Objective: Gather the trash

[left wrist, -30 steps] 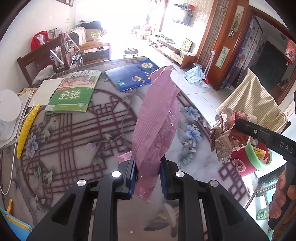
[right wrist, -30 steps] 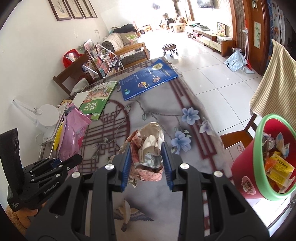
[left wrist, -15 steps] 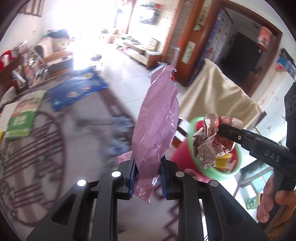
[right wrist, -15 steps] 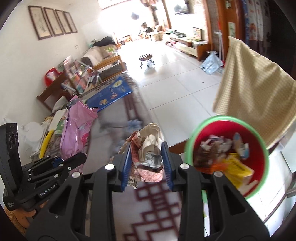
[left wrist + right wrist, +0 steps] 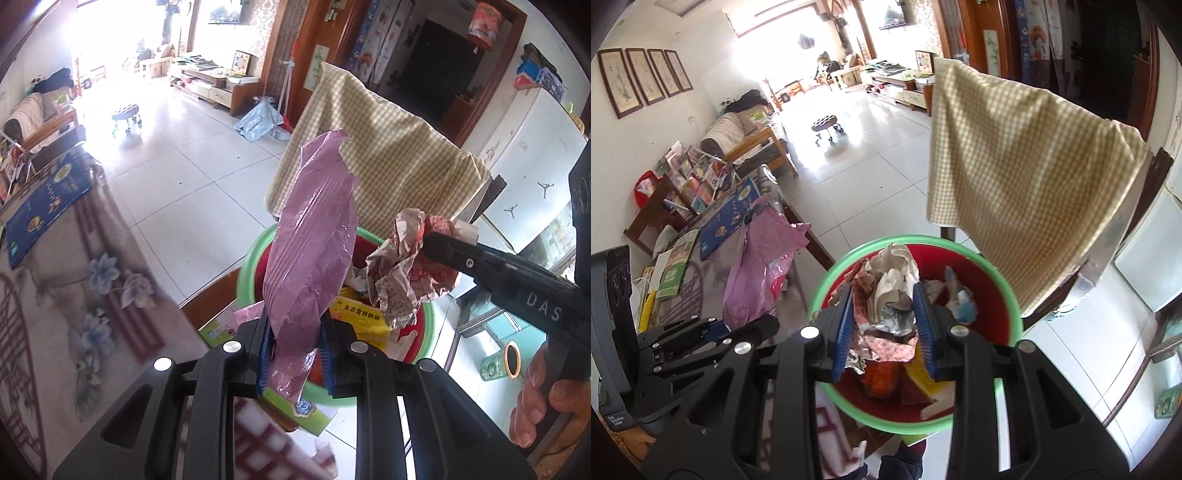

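Observation:
My left gripper (image 5: pixel 293 354) is shut on a pink plastic wrapper (image 5: pixel 314 254) that stands upright between its fingers, just in front of the bin's near rim. My right gripper (image 5: pixel 886 328) is shut on a crumpled wad of paper wrappers (image 5: pixel 892 291) and holds it directly above the open red bin with a green rim (image 5: pixel 1012 306). The bin (image 5: pixel 247 266) holds several wrappers and a yellow packet. In the left wrist view the right gripper (image 5: pixel 424 240) comes in from the right with the wad (image 5: pixel 402 280). In the right wrist view the pink wrapper (image 5: pixel 757 273) is at the left.
The patterned table (image 5: pixel 74 314) lies to the left, with a blue book (image 5: pixel 44 199) on it. A chair draped with a checked cloth (image 5: pixel 1027 162) stands right behind the bin. A white fridge (image 5: pixel 524 170) is at the right. Tiled floor stretches beyond.
Both grippers have swung right, from over the table to the bin. The paper wad now hangs over the bin's opening and the pink wrapper is at its near rim. Both stay gripped.

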{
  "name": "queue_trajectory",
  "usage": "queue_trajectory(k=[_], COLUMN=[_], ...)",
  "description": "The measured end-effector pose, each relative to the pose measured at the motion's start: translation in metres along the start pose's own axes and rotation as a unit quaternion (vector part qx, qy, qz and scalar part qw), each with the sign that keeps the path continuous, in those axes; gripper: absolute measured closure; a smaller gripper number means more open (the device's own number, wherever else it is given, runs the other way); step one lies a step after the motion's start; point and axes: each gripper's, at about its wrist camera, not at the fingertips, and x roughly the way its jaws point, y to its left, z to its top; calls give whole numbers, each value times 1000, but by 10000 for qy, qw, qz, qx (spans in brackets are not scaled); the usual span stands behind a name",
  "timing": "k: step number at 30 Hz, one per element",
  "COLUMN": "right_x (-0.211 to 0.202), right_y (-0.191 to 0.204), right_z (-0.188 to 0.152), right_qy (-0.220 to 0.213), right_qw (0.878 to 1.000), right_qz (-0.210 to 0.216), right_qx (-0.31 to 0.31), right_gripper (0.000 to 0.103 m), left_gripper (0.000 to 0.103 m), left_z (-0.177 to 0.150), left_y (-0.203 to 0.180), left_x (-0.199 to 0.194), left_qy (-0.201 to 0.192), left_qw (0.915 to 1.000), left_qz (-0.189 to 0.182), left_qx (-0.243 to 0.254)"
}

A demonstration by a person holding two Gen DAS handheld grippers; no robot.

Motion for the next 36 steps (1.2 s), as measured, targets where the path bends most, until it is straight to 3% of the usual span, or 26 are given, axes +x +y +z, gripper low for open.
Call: queue_trajectory(k=[7, 9, 11, 18, 21, 23, 27, 31, 33, 36], right_x=[4, 6, 8, 9, -1, -16, -51, -84, -93, -93], right_y=[-15, -16, -17, -6, 16, 36, 80, 133, 159, 194], right_z=[1, 2, 1, 0, 2, 4, 1, -13, -22, -45], right_qy=[50, 50, 66, -18, -332, -723, -1654, -2783, -3095, -3290], right_qw=[9999, 9998, 9996, 9994, 9987, 9969, 9858, 9592, 9489, 9398], right_qz=[-123, -193, -276, -347, -368, -305, -232, -487, -617, -914], right_qx=[7, -26, 14, 43, -69, -99, -190, -108, -69, 149], right_gripper=[72, 70, 53, 38, 19, 4, 4, 4, 4, 4], left_gripper=[76, 55, 41, 23, 13, 8, 8, 8, 8, 8], left_z=[16, 18, 20, 21, 20, 17, 8, -11, -27, -43], left_y=[-23, -24, -22, 3, 21, 38, 72, 104, 124, 149], left_x=[14, 14, 10, -22, -49, -82, -148, -206, -236, -264], left_qy=[-78, -142, -252, -689, -1063, -1556, -2424, -3148, -3525, -3700], left_qw=[9998, 9997, 9996, 9972, 9927, 9843, 9620, 9355, 9172, 9048], left_qz=[-56, 11, 31, 289, 554, 785, 1199, 1570, 1830, 2068], left_qx=[200, 210, 131, -37, -149, -271, -386, -328, -332, -418])
